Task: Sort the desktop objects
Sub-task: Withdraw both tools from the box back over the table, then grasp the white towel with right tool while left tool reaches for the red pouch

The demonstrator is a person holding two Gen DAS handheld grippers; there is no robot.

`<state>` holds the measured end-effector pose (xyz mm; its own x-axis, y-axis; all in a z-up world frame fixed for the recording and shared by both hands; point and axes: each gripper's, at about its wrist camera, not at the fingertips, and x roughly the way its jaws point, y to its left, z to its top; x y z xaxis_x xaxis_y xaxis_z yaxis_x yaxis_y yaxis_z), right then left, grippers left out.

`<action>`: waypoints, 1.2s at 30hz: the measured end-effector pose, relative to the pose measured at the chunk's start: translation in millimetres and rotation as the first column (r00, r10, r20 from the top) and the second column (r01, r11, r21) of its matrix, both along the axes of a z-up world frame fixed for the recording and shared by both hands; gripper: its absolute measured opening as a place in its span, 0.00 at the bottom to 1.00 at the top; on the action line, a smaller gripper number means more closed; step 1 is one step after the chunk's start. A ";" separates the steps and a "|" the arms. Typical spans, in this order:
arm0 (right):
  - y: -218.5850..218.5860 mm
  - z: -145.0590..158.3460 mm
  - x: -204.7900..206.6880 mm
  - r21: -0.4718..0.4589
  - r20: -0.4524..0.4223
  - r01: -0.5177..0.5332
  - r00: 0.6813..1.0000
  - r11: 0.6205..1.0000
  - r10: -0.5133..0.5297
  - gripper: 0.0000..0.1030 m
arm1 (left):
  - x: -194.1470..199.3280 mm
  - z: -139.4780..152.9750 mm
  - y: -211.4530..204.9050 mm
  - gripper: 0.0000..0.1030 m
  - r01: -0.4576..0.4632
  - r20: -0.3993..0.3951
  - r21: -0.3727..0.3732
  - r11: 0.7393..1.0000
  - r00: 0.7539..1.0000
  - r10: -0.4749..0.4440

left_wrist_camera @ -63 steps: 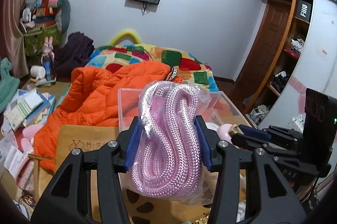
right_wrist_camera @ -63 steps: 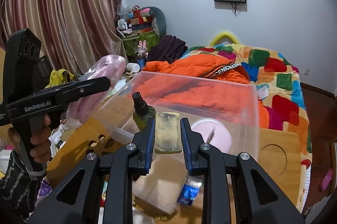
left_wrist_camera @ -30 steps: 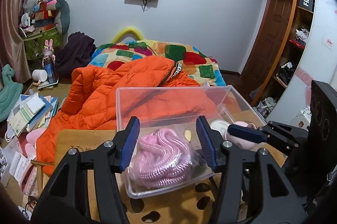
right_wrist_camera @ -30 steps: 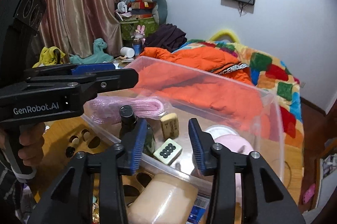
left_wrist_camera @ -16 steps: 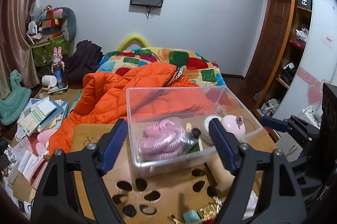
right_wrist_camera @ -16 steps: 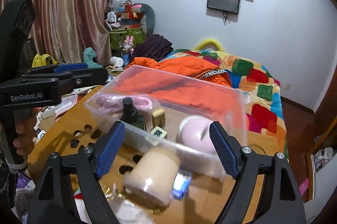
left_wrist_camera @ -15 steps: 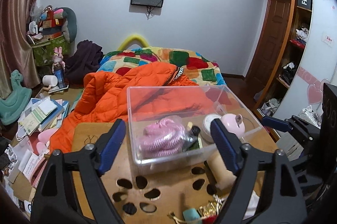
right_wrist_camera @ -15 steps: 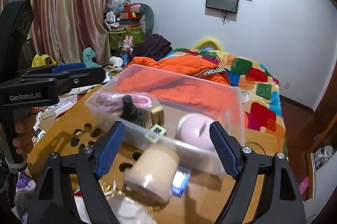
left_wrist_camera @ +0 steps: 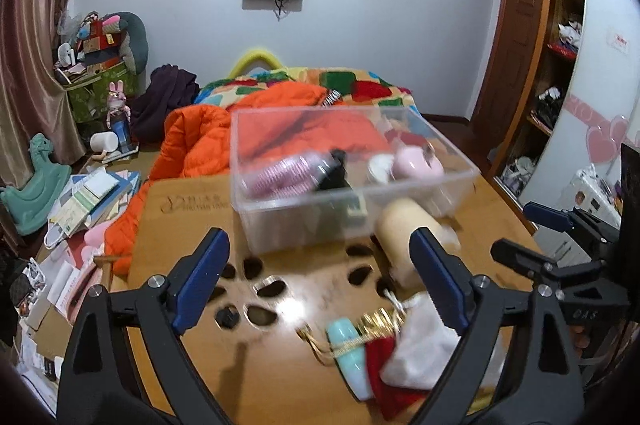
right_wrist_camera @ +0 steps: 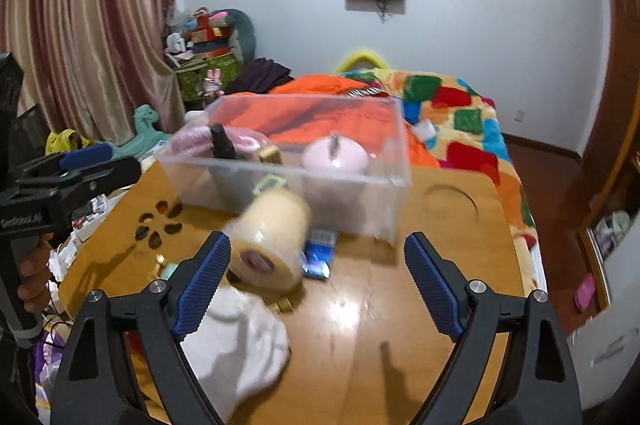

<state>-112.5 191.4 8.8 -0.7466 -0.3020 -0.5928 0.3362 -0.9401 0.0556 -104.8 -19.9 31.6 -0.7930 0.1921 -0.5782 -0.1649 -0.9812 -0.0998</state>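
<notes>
Both our tongs are spread wide and hold nothing; their jaws have just been opening. Our left tongs (left_wrist_camera: 320,277) hang over the near part of the wooden surface (left_wrist_camera: 280,365), and our right tongs (right_wrist_camera: 318,281) do too.

Nearest to us lies a small heap: a white cloth (right_wrist_camera: 236,341), a red cloth (left_wrist_camera: 384,377), a light blue tube (left_wrist_camera: 348,353) and some gold bits (left_wrist_camera: 376,321). A little farther, a fat cream roll (right_wrist_camera: 272,241) lies on its side, just in front of the clear box (left_wrist_camera: 288,217). The box already holds pink rope (left_wrist_camera: 280,177), a dark bottle (left_wrist_camera: 336,173) and a round pink thing (right_wrist_camera: 334,155).

We think the roll comes next. We should come down slowly, put one jaw on each round side, squeeze softly, then lift it over the box wall. It may roll away, so we go gently.
</notes>
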 end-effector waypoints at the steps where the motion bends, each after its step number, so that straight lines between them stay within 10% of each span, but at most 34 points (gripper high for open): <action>1: 5.7 -4.0 3.2 -0.015 0.008 0.018 1.000 1.000 -0.018 0.85 | 4.0 -2.5 2.7 0.90 0.002 0.003 -0.006 1.000 1.000 -0.002; 14: -1.7 -42.7 36.5 -0.112 0.106 -0.052 0.992 0.992 0.064 0.85 | 44.7 -37.3 -2.7 0.92 -0.084 0.048 0.022 0.996 0.995 0.083; 25: -54.1 -68.9 42.0 -0.009 0.105 -0.158 0.982 0.987 0.158 0.83 | 49.4 -62.4 -20.0 0.92 -0.139 0.113 0.083 0.987 0.985 0.129; 36: -25.7 -58.5 46.3 -0.167 0.082 -0.166 0.980 0.972 0.182 0.36 | 50.6 -62.0 -3.5 0.92 -0.125 0.096 0.039 0.991 0.988 0.121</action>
